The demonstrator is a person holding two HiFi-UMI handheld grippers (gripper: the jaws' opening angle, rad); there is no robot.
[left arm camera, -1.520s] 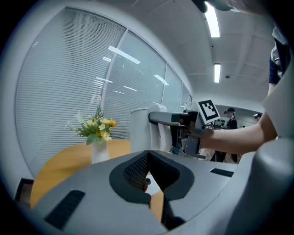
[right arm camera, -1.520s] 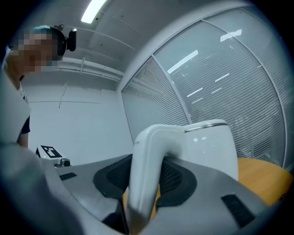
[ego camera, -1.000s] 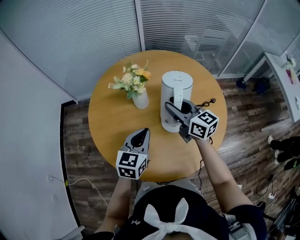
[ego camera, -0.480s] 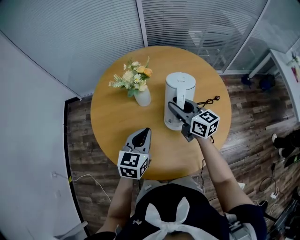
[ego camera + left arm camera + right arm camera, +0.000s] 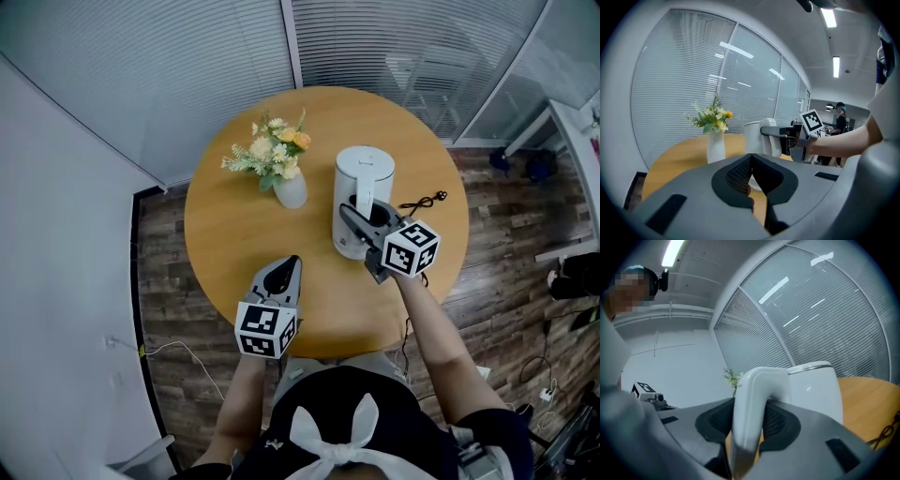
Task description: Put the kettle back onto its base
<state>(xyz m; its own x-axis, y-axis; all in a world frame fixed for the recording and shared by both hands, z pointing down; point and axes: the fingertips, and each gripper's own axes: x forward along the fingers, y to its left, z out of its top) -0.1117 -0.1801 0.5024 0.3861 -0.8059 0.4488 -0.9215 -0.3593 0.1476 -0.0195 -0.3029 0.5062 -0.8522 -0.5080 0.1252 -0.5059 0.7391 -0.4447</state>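
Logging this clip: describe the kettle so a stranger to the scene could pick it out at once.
Find the round wooden table beside the blinds. Right of centre is the white kettle, handle clamped in the right hand-held gripper; it is taller than the white flower vase to its left and has a lid.

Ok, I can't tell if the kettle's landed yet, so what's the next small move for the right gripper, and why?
Probably ease the kettle straight down a touch before letting go. The right gripper is clamped on its handle and the kettle stands upright over the table, but its bottom is hidden, so I can't tell whether it is seated.
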